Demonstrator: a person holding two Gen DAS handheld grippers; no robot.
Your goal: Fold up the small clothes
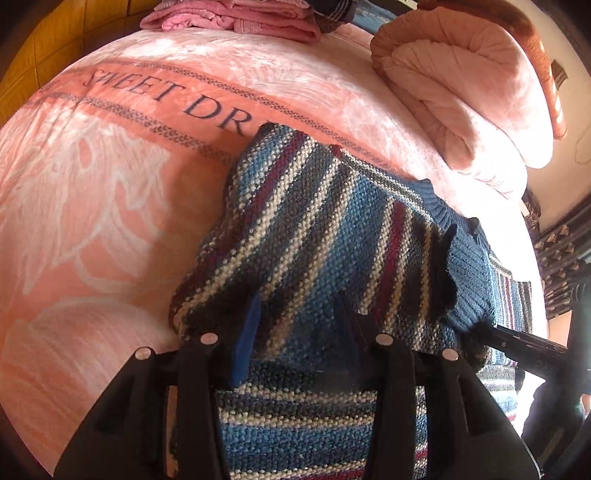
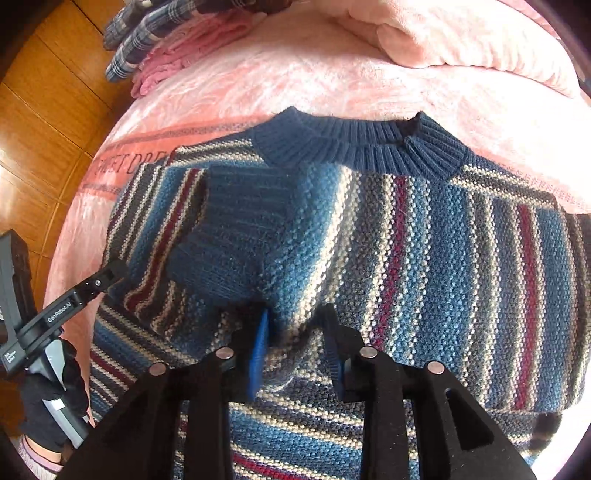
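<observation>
A striped knit sweater [image 1: 314, 229] [image 2: 443, 258] in blue, cream and maroon lies on the pink bed blanket [image 1: 92, 184]. Its ribbed blue collar [image 2: 362, 147] points away from me. One sleeve is folded across the body, its blue cuff [image 2: 240, 229] just ahead of my right gripper [image 2: 295, 350], which is shut on a bunch of that sleeve. My left gripper [image 1: 297, 336] is shut on a raised fold at the sweater's left side. Each gripper shows at the edge of the other view: the left gripper [image 2: 110, 273], the right gripper [image 1: 495, 328].
A stack of folded pink clothes [image 1: 236, 18] [image 2: 177, 55] with a plaid garment [image 2: 147, 33] sits at the bed's far left corner. A rolled pink quilt [image 1: 461, 92] [image 2: 461, 33] lies at the far right. Wooden floor [image 2: 48, 129] runs along the left. A dark-gloved hand [image 2: 55, 398] holds the left gripper.
</observation>
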